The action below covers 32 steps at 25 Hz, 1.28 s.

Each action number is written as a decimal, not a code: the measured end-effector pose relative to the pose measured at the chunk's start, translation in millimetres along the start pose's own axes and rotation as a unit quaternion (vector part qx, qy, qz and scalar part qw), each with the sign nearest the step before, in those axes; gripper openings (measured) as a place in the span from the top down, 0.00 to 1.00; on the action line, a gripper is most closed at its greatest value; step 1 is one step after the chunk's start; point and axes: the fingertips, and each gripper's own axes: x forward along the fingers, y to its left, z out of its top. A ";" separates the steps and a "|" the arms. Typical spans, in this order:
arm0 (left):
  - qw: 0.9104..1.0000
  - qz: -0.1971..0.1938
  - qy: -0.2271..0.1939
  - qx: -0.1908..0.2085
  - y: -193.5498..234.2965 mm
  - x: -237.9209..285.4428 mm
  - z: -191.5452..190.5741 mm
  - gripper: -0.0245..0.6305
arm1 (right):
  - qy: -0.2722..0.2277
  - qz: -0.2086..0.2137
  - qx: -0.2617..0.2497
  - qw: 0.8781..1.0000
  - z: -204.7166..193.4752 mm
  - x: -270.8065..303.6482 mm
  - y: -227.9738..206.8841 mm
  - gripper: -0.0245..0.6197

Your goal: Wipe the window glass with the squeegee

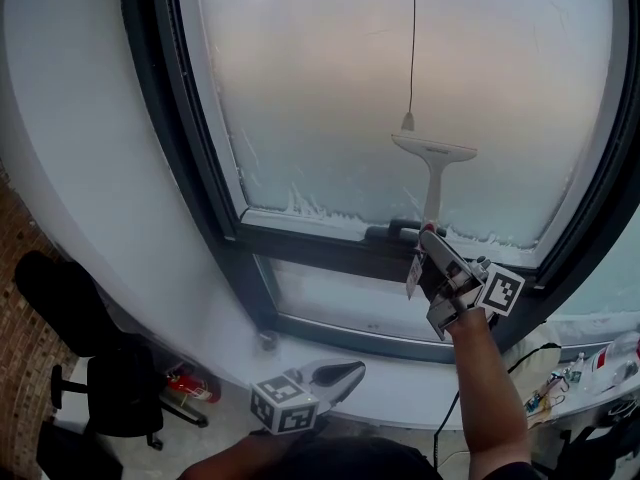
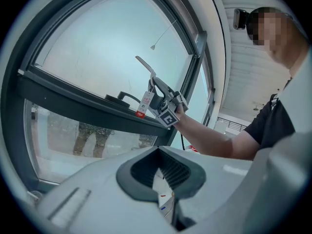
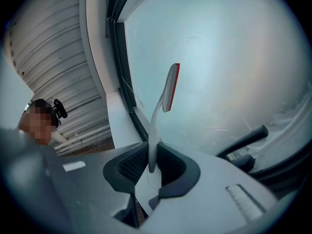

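Right gripper (image 1: 432, 240) is clamped on the squeegee (image 1: 433, 158). Its own camera shows the thin white handle pinched between both pads, so the jaws (image 3: 151, 155) are shut to the width of the handle. The grip is at the bottom end of the handle, and the rest of the tool sticks straight out past the fingertips.

The squeegee head is up on the window glass (image 1: 330, 78), in the lower right part of the big frosted pane. The blade runs roughly level, a little above the bottom frame (image 1: 330, 248). The right gripper view shows a red rubber strip (image 3: 175, 84) along the blade edge, on the glass side. I can't confirm full contact along the blade.

The gripper body sits in front of the bottom frame, right beside the dark window handle (image 1: 392, 233). A white tag (image 1: 413, 274) hangs off the gripper.

A thin cord (image 1: 413, 38) hangs down the pane, and its pull (image 1: 408, 121) ends just above the left end of the blade.

Left gripper (image 1: 352, 370) is low, down by the white sill (image 1: 420, 383) and well apart from the squeegee. Its jaws are closed tip to tip with nothing in them (image 2: 158, 152).

Soapy residue runs along the bottom edge of the pane. A black chair (image 1: 105, 378) and a red object (image 1: 192, 386) are on the floor to the left.
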 end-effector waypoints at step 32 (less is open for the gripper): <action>1.000 -0.006 0.013 0.002 -6.2 7.4 -1.6 0.96 | -0.005 -0.079 0.130 0.988 -106.5 -70.9 -62.1 0.83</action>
